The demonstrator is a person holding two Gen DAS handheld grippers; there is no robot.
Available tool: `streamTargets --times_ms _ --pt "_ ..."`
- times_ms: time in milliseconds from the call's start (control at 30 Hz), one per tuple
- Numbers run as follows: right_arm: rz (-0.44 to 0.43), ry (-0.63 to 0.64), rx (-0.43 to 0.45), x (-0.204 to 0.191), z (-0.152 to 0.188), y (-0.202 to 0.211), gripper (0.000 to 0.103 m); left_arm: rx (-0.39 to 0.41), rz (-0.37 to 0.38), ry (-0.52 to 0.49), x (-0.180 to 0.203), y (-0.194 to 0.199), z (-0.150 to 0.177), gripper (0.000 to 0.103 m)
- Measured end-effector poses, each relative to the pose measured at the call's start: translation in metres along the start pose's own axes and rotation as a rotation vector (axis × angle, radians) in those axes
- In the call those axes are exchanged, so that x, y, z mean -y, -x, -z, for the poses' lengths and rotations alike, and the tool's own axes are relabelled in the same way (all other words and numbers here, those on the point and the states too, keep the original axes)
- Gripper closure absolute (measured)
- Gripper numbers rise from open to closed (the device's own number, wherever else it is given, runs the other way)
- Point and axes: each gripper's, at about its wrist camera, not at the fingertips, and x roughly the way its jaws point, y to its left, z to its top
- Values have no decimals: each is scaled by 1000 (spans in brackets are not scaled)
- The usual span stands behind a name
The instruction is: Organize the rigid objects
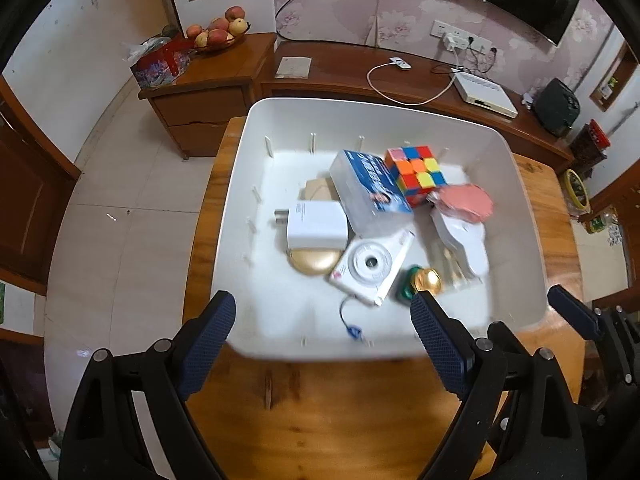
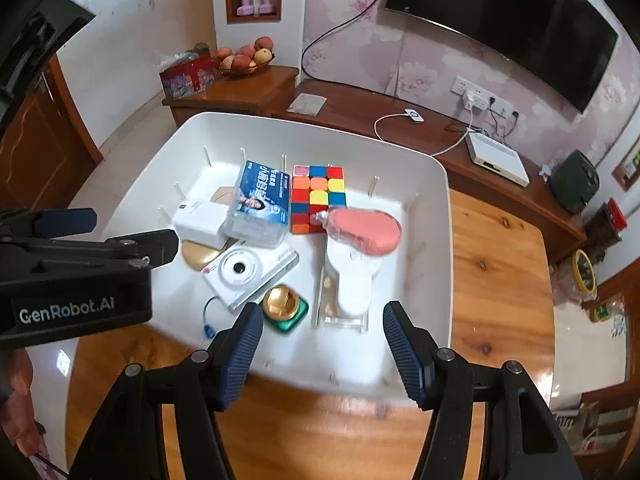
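Both sets of jaws are standing spread and gripping nothing: the left gripper [image 1: 322, 322] is hovering over the near rim of the white bin [image 1: 516, 184], and the right gripper [image 2: 322, 338] is hanging just over that same near wall, a little to the other's right. Just ahead of the right jaws a gold-topped green trinket [image 2: 285, 307] is lying; it is looking small, hard and glossy, so it is likely slipping unless pinched across its flat green sides. Beside it, straight ahead between those jaws, a clear stand with a white piece [image 2: 348, 280] is sitting, probably light and brittle, best taken by the white body. Ahead of the left jaws a white camera [image 1: 370, 268] is lying flat with a thin strap trailing; gripping its long edges is seeming safest. Farther out, a white charger [image 1: 316, 224] is resting on a gold compact [image 1: 312, 262], a blue-and-clear box [image 1: 370, 190] is leaning across the pile, and a colour cube [image 1: 416, 172] is offering stiff, square faces. All are lying inside the bin on the wooden counter [image 1: 320, 420].
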Motion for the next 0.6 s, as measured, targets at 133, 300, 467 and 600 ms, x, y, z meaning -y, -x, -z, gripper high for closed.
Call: streamTargets --times_ms 133,300,467,600 --pt "-6 -27 -5 -3 21 25 39 6 4 -25 0 29 23 12" --pt "-8 -77 -6 -7 54 67 37 27 28 -57 -1 69 57 12" --pt "13 -133 20 -12 86 109 32 16 64 -61 -4 100 91 12" --pt "9 -192 26 -19 109 143 32 33 72 -92 -3 126 118 12"
